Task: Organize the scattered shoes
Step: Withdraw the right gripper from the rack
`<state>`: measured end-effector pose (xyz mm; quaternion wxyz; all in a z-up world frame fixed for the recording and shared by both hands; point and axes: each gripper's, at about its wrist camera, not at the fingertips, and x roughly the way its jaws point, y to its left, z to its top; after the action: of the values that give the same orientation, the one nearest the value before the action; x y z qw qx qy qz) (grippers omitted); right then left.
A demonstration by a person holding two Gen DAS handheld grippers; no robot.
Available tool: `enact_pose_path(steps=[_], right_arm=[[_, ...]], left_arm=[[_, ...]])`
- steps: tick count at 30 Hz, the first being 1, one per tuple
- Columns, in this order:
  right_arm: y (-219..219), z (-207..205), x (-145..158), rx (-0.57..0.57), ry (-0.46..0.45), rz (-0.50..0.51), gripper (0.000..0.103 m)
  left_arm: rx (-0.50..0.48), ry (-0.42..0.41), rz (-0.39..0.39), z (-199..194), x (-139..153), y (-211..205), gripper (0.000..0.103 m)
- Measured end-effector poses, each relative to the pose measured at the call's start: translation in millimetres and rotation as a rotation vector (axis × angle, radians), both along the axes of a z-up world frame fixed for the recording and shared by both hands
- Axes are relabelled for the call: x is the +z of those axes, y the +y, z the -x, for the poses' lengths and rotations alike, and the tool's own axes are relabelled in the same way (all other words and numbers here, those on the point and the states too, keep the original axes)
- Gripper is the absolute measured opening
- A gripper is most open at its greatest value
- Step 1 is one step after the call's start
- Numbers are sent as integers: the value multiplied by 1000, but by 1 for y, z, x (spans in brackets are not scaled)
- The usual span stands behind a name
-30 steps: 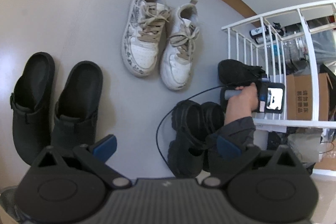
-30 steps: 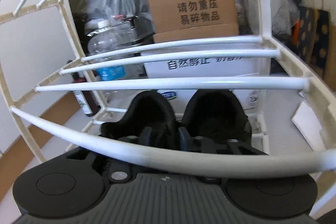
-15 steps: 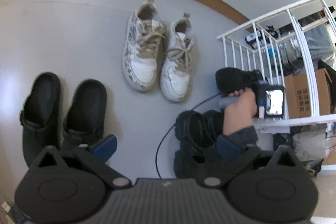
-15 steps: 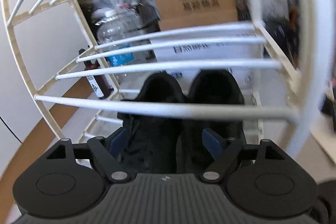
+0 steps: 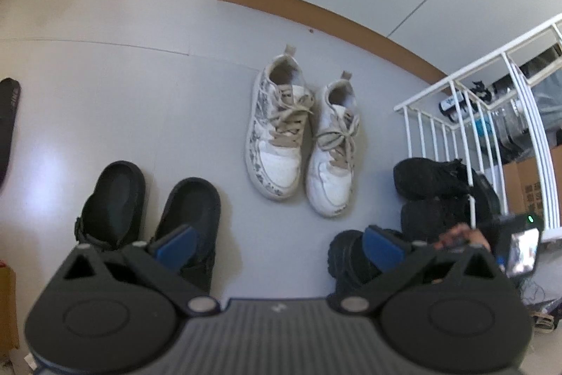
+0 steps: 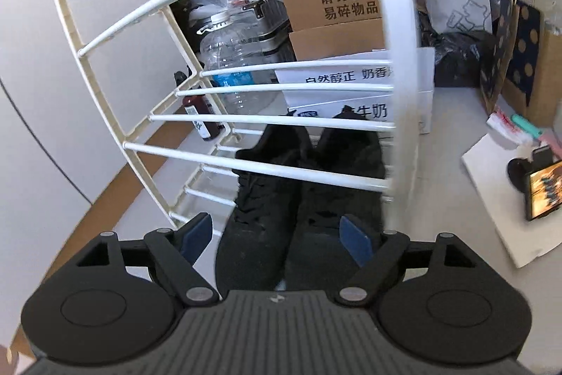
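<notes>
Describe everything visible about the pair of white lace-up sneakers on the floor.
The pair of white lace-up sneakers stands side by side on the pale grey floor, toes toward the camera, heels toward the brown baseboard. Both have beige laces tied loosely and a heel pull tab; a grey mottled print shows along one side of the left one. The uppers look like smooth leather, slightly scuffed. The two touch or nearly touch; nothing else touches them.

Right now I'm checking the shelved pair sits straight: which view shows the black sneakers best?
The right wrist view: the black sneakers lie side by side under the white rack bars. The left wrist view shows them sidelong, partly hidden.
</notes>
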<state>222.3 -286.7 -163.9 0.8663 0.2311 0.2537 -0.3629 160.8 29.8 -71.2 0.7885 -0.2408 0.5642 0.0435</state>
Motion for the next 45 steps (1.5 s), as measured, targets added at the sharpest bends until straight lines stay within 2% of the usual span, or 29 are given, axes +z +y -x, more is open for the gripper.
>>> enact_pose_path(steps=[3,9,15,18,21,23,26,29,33,37,42,45], right_arm=[[1,19,14,24,19,-7,84],[6,52,47,190,48,55,91],[3,90,77,327,36,107,91],[7,109,92,390,42,138,91],[11,127,102,446,55,156,91],[11,137,104,478,72,155,91],[10,146,104,504,93,147,91],[7,153,101,526,136,146,91],[2,142,107,585,285,157,91],[0,133,117,690,378,110,91],[11,138,131,850,419,238,91],[10,145,133,914,418,224,91]], left_arm=[[1,3,7,4,0,0,103],[-20,6,3,13,2,0,103],[5,21,0,22,0,12,103],[-3,26,-56,23,-3,13,103],[-26,67,-137,25,-11,10,103],[-43,86,-131,28,-16,8,103],[-81,72,-112,31,-11,1,103],[-104,49,-101,33,-6,-3,103],[-112,34,-86,32,-3,-12,103],[-117,17,-69,28,1,-20,103],[-107,2,-55,22,4,-27,103],[-112,2,-62,18,4,-34,103]])
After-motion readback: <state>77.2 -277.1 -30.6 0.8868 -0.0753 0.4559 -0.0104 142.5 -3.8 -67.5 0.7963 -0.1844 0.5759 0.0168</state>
